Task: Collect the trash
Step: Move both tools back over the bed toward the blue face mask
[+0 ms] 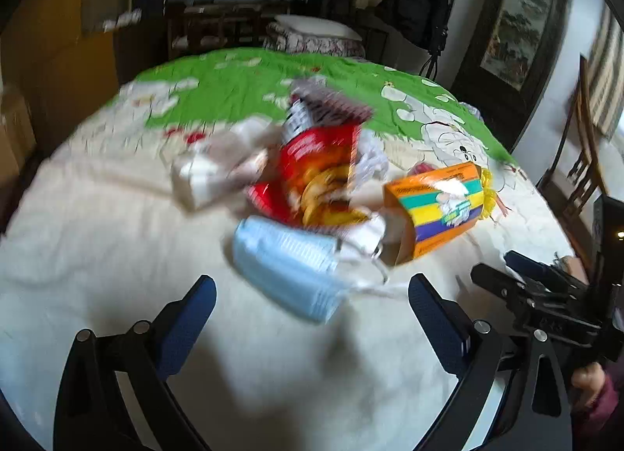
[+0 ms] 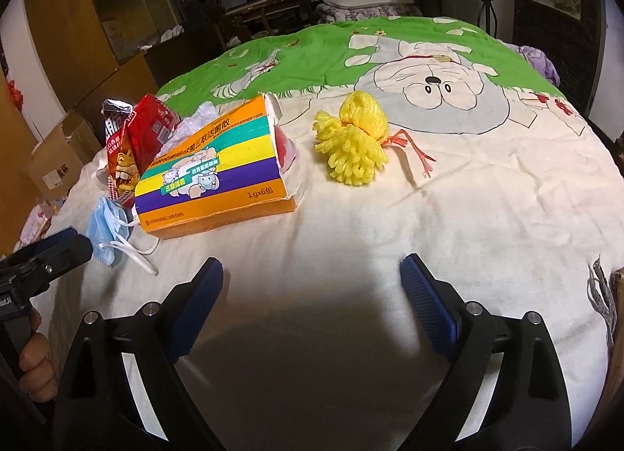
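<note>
Two hand-held grippers hang over a bed (image 2: 487, 193) spread with a cream and green cartoon-print quilt. Left hand-held gripper (image 1: 312, 297): blue-padded fingers (image 1: 195, 310) spread wide, nothing between them, bare quilt beneath; a blue face mask (image 1: 288, 267) lies just beyond the fingertips, its white ear loops trailing toward the right. Left wrist view is motion-blurred, so small details there cannot be read. Right hand-held gripper (image 2: 312, 281): jaws spread wide and empty, only shadowed quilt between the pads (image 2: 429, 306). Trash sits in a loose heap on the cream part of the quilt, ahead and to the left of the right hand-held gripper. Heap contents, read from the right wrist view: an orange medicine box (image 2: 218, 174) with green, yellow and purple stripes, lying on its side with its torn end flap open; a red snack bag (image 2: 132, 147) propped up just behind the box, touching it; crumpled white paper (image 2: 195, 119) between bag and box; the mask at the near left corner of the box. A yellow foam fruit net (image 2: 355, 139) with a red string tail lies apart to the right of the box, not touching it. In the left wrist view a whitish crumpled wrapper (image 1: 210, 174) lies left of the snack bag; its kind cannot be told through the blur. A person's hand (image 2: 35, 365) grips the left tool's handle at the edge of the right wrist view. Cardboard boxes (image 2: 58, 162) stand on the floor beside the bed.
</note>
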Available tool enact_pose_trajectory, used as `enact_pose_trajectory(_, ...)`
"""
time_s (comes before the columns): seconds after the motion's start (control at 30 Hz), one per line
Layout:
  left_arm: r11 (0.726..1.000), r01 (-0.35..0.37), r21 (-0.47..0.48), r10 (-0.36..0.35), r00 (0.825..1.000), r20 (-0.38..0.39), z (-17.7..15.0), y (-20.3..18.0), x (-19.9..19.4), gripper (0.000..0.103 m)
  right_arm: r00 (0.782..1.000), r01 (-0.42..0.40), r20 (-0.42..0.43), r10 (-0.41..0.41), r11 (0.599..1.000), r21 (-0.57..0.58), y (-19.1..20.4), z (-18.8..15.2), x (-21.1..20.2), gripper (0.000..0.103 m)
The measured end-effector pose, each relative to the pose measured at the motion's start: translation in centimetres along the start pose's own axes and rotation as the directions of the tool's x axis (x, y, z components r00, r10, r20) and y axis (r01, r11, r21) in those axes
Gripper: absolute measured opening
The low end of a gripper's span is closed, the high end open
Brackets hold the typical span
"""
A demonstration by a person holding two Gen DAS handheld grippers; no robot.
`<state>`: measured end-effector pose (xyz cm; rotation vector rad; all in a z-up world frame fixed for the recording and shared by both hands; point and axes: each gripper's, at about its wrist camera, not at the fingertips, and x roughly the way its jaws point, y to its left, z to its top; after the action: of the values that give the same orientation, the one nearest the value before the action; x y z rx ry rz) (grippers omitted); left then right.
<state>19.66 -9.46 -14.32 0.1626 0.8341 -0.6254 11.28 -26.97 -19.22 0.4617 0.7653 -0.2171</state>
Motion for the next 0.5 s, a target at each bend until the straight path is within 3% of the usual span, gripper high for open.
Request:
enact_pose_trajectory(0.1,0.998,-0.054,0.017,0.055,0.998,-0.031,1.0,-0.1,2.0,0.097,1.0,-0.01,0.003,0.01,1.0,0.007,-0.1,0.0,-0.1,0.09)
enact_pose_trajectory(0.2,0.991,-0.132,-0.016,0.129,0.985,-0.117,1.0,1.8,4.0,0.097,1.0,-0.02,0.004,0.02,1.0,0.013,-0.2,-0.1,-0.1,0.09)
enact_pose_trajectory(0.37,0.978,-0.206,-0.042,0.201,0.974,-0.104,-1.7,5.7,0.3,0.097,1.0,-0.031,0.008,0.031,0.999,0.021,-0.4,-0.1,-0.2,0.09)
enact_pose_trajectory(0.43,0.976,-0.209,-0.057,0.202,0.974,-0.106,-2.3,6.5,-0.9,0.097,0.999,-0.034,0.009,0.033,0.999,0.023,-0.4,-0.1,-0.2,0.091)
enact_pose_trajectory(0.5,0.984,-0.16,-0.072,0.152,0.983,-0.107,-2.6,6.4,-1.9,0.097,0.999,-0.034,0.01,0.034,0.999,0.025,-0.4,-0.1,-0.2,0.091)
